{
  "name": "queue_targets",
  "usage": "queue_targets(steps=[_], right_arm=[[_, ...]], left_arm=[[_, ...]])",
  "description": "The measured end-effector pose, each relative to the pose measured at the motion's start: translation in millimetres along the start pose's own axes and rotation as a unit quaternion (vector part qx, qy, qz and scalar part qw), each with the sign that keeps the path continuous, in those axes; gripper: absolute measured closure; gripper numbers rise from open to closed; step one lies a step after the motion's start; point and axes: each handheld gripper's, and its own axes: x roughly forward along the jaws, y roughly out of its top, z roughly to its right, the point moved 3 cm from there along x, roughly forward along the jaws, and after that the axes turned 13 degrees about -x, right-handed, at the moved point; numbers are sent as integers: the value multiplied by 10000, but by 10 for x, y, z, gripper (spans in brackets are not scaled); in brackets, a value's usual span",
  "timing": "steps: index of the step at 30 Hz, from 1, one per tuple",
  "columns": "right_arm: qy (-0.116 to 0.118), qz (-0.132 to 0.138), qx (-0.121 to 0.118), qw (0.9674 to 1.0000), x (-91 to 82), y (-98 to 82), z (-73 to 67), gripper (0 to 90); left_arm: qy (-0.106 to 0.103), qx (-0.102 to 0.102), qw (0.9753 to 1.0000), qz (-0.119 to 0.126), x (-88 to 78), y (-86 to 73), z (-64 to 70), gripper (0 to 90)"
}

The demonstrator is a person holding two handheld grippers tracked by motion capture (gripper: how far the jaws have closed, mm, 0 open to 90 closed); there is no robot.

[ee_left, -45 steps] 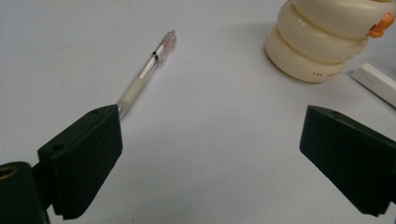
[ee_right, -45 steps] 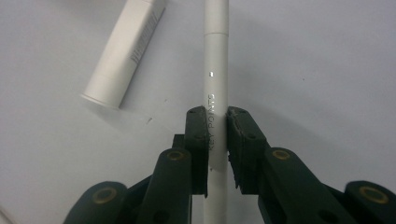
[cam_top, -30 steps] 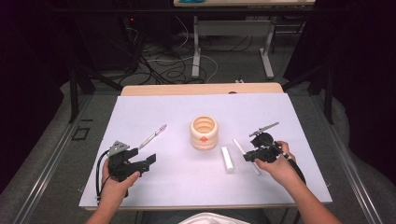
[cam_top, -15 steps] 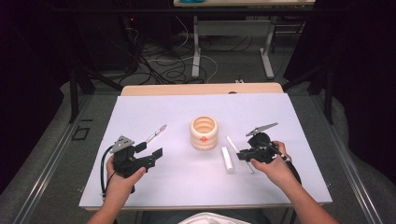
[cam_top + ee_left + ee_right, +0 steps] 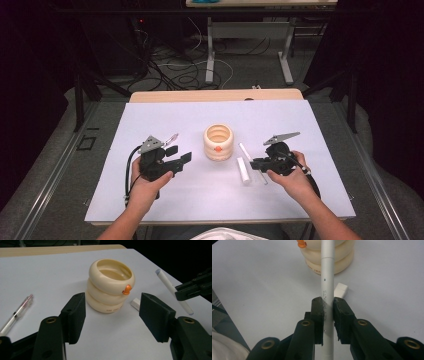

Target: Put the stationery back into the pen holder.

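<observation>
The right tool (image 5: 254, 163), low in the right half of the high view, clamps a white pen (image 5: 327, 285) between its jaws, the hand (image 5: 290, 176) held level and pointing left toward the cream ringed holder (image 5: 218, 142) at mid-frame. The left tool (image 5: 181, 155), at lower left, has just been narrowing its jaws, which stand half apart with nothing between them, aimed at the holder. A white cap (image 5: 243, 170) lies on the table (image 5: 310, 125) just left of the right tool, and a clear pen (image 5: 17, 312) lies at the left edge of the left gripper view.

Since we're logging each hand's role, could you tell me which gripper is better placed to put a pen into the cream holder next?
Right. The right gripper is already shut on the white pen, close beside the cream holder. The left gripper holds nothing; its jaws have just been closing.
</observation>
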Motion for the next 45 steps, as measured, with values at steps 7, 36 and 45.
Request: queue_targets(steps=[7, 36, 45], right_arm=[[-1, 104, -99, 9999, 1, 25, -55, 788], [112, 578, -181, 9981, 51, 84, -204, 788], [223, 695, -214, 9971, 109, 119, -335, 788]], left_arm=[[-123, 172, 9998, 1, 168, 49, 136, 399], [-1484, -1503, 9770, -281, 405, 43, 414, 549], [-1656, -1835, 9678, -468, 457, -40, 438, 573]])
